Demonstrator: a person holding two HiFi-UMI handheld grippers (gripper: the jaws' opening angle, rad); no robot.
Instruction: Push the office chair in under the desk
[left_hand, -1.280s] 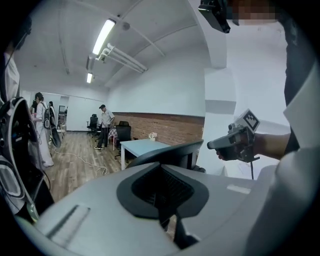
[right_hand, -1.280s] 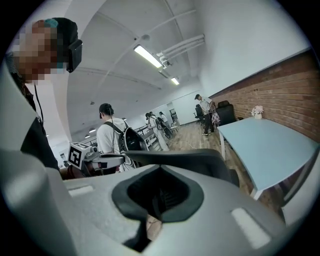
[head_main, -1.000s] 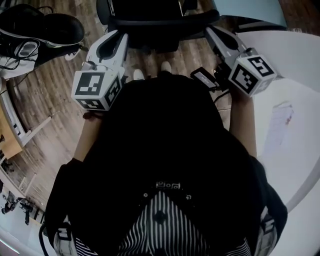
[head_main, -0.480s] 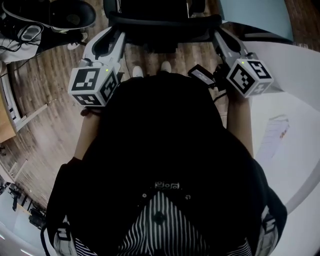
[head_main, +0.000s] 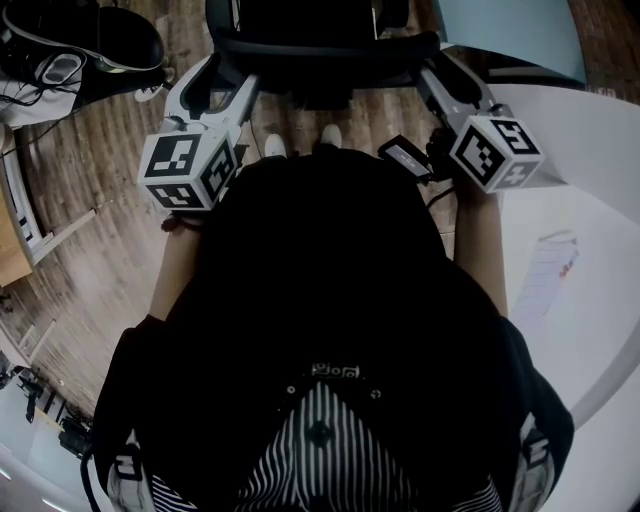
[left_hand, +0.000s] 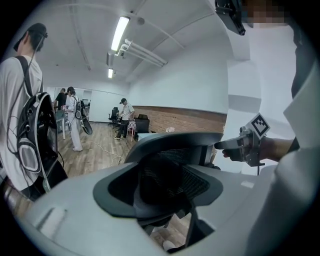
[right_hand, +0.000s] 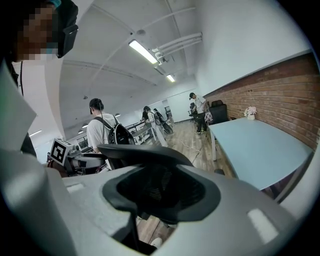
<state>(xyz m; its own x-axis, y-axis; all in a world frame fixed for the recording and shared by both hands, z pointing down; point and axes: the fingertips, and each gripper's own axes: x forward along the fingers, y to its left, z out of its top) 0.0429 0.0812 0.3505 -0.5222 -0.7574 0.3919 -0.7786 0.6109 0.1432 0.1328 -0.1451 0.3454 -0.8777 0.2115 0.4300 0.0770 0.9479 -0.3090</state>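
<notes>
The black office chair's mesh backrest (head_main: 310, 40) stands right in front of me at the top of the head view. My left gripper (head_main: 222, 72) is at the left end of its top rim, my right gripper (head_main: 438, 66) at the right end. Both pairs of jaws have just been opening and stand apart. In the left gripper view the backrest (left_hand: 172, 172) fills the gap of the left gripper (left_hand: 165, 192). The right gripper view shows the backrest (right_hand: 150, 155) between the spread jaws of the right gripper (right_hand: 160, 192). The light blue desk (right_hand: 255, 145) lies beyond the chair.
A white round table (head_main: 590, 200) with a sheet of paper (head_main: 545, 270) is at my right. A dark bag and cables (head_main: 80, 45) lie on the wooden floor at the left. A person with a backpack (left_hand: 27, 115) stands close by, others farther off.
Both grippers' jaws have spread apart at the chair back's top rim. The hands have stayed almost where they were, and the chair back looks unmoved.
</notes>
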